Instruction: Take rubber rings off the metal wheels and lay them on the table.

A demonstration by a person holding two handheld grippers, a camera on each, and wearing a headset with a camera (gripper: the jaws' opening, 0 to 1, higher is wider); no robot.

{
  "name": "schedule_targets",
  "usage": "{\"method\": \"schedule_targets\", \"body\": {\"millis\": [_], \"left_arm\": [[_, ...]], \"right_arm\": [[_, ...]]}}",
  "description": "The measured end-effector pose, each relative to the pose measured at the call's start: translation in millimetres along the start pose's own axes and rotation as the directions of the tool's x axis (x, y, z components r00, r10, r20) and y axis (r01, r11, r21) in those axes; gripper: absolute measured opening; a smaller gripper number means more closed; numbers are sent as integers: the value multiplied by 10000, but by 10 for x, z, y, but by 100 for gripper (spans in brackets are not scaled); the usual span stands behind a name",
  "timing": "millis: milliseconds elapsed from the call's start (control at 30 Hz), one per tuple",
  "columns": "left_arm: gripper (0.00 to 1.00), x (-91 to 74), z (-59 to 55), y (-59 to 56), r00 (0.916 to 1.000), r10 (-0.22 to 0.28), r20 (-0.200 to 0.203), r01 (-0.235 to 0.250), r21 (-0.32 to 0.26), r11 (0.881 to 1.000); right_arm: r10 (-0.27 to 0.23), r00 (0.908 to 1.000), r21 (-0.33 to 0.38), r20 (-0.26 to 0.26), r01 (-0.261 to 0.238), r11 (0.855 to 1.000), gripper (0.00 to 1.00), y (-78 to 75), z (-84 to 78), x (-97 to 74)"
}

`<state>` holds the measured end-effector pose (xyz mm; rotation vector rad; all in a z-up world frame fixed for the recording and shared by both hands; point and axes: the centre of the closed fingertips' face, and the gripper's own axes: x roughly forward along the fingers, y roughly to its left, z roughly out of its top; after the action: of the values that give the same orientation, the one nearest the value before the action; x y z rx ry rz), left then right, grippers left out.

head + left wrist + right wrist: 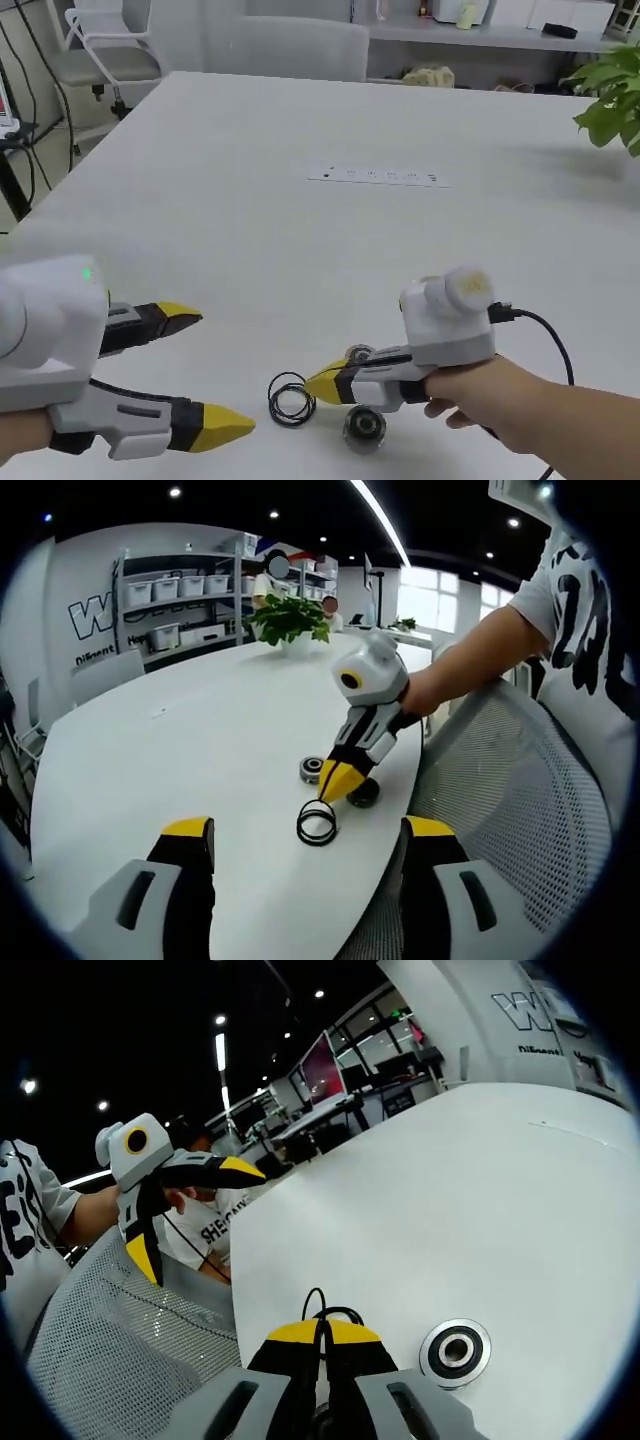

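Observation:
Thin black rubber rings (290,398) lie looped on the white table (330,250) near its front edge. My right gripper (318,384) is shut, its yellow tips pinching the rings' right edge; the rings (335,1312) loop out just beyond the right gripper (322,1332). One metal wheel (365,427) lies in front of that gripper, and another wheel (358,353) peeks out behind it. My left gripper (205,370) stands open to the left of the rings, apart from them. From the left gripper (305,842), the rings (317,823) lie straight ahead, with the wheels (313,769) beyond.
A white power strip (378,177) lies flat mid-table. A green plant (612,95) stands at the far right. Office chairs (100,50) and shelves are behind the table. A mesh chair back (510,810) sits close to the near table edge.

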<state>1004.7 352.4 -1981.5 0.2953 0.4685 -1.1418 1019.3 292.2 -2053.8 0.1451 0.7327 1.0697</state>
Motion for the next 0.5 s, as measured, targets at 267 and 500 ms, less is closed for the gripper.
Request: {"method": "schedule_targets", "body": {"millis": [267, 500], "left_arm": [[73, -21, -35, 5, 9999, 96, -58, -97, -141, 9999], [72, -6, -30, 10, 9999, 115, -124, -117, -190, 9998]], "right_arm": [[-338, 9987, 75, -392, 341, 9994, 0, -62, -88, 54], [-643, 9972, -18, -384, 643, 9979, 3, -103, -87, 51]]}}
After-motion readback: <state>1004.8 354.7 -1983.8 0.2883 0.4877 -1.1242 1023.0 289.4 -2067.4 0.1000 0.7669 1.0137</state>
